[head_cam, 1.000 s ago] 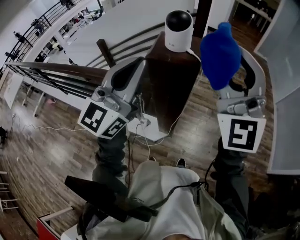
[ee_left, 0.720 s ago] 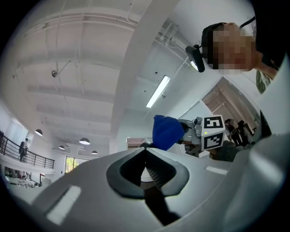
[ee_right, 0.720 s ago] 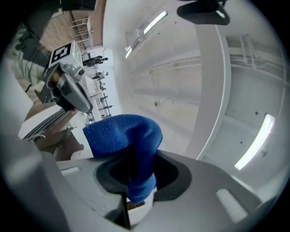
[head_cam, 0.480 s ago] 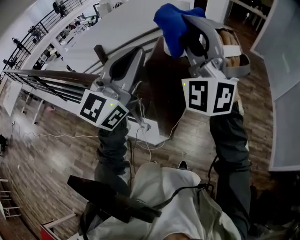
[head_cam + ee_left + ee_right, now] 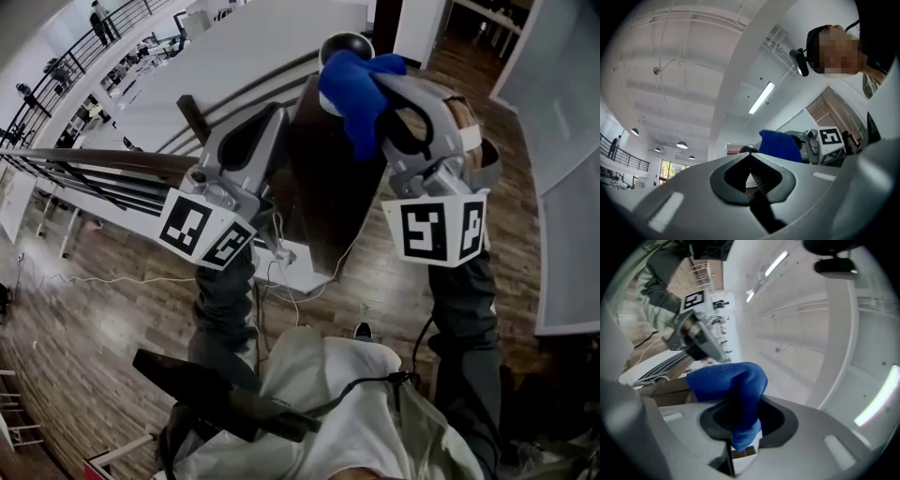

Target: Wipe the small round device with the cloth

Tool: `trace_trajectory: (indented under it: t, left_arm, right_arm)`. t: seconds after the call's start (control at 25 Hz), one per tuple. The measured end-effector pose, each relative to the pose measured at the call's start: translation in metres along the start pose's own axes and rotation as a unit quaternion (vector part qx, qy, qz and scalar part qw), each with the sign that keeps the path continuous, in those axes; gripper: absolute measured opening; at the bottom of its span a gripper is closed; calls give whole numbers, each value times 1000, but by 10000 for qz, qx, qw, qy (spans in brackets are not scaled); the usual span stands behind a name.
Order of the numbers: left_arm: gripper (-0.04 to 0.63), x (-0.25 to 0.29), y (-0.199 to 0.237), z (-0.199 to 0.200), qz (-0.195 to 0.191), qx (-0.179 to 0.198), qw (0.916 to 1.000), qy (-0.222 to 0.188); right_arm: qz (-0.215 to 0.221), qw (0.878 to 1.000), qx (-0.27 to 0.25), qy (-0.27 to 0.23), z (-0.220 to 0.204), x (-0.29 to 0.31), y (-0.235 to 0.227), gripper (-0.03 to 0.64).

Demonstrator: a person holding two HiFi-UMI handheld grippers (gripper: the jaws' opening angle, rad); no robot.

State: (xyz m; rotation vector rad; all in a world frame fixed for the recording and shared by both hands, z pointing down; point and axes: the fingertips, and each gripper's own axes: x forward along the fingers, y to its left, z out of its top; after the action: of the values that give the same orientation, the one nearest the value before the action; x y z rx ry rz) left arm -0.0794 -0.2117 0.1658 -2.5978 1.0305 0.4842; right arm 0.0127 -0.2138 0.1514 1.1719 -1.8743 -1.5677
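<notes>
The small round device (image 5: 339,42), white with a black dome, stands at the far end of a dark wooden stand (image 5: 328,178). A blue cloth (image 5: 356,89) covers most of it, so only the dome's top shows. My right gripper (image 5: 382,86) is shut on the cloth (image 5: 736,385), which bunches out of the jaws against the device. My left gripper (image 5: 272,117) hovers just left of the stand, shut and empty. In the left gripper view the cloth (image 5: 780,145) and the dark dome (image 5: 747,149) lie just beyond its tips (image 5: 750,157).
A white box (image 5: 298,267) with cables lies on the wood floor below the stand. Dark railing bars (image 5: 103,159) run off to the left. My own legs and a black strap (image 5: 216,394) fill the bottom of the head view.
My right gripper swung the cloth from the right of the device to over it, and the cloth now hides most of the device. The left gripper has barely moved.
</notes>
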Motion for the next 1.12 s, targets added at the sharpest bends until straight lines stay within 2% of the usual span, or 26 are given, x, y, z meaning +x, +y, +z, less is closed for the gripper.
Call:
trace_trajectory:
  t: [0.08, 0.12, 0.16, 0.24, 0.32, 0.52, 0.64, 0.72, 0.76, 0.84, 0.96, 1.04, 1.12]
  left_arm:
    - [3, -1, -1, 1, 4, -7, 10000, -9]
    - [3, -1, -1, 1, 17, -16, 10000, -13]
    - [3, -2, 0, 1, 29, -26, 10000, -15]
    - [3, -5, -1, 0, 44, -49, 10000, -7]
    - [3, -8, -2, 0, 67, -56, 10000, 24]
    - [3, -10, -2, -1, 99, -92, 9998, 177]
    - [3, -9, 0, -8, 123, -65, 9996, 246]
    - [3, -8, 2, -12, 193, -54, 9995, 235]
    - [3, -6, 2, -13, 206, -55, 9995, 239]
    - [3, -3, 1, -15, 193, -51, 9994, 278]
    - [3, -1, 1, -16, 179, -35, 9993, 318]
    - [3, -1, 1, -15, 193, -42, 9994, 288]
    - [3, -2, 0, -13, 195, -46, 9995, 254]
  right_arm:
    - [-758, 9952, 624, -56, -15, 1, -45, 94]
    - [-893, 9917, 915, 109, -30, 5, -58, 95]
    - [-841, 9897, 1115, 305, -45, 12, -62, 94]
    - [-504, 9905, 1192, 466, -62, 25, -57, 94]
    - [-184, 9930, 1067, 473, -65, 30, -39, 94]
    - [371, 9936, 516, 936, -64, 15, 9, 94]
    - [734, 9913, 451, 992, -68, 10, 30, 91]
    - [820, 9908, 437, 979, -69, 9, 33, 91]
    - [737, 9918, 396, 968, -68, 8, 28, 91]
    - [301, 9949, 220, 937, -62, 9, 5, 91]
    - [-437, 9940, -428, 908, -39, 17, -41, 91]
    - [-532, 9891, -1003, 936, -21, 30, -55, 91]
    - [-285, 9834, -1515, 961, -7, 45, -48, 91]
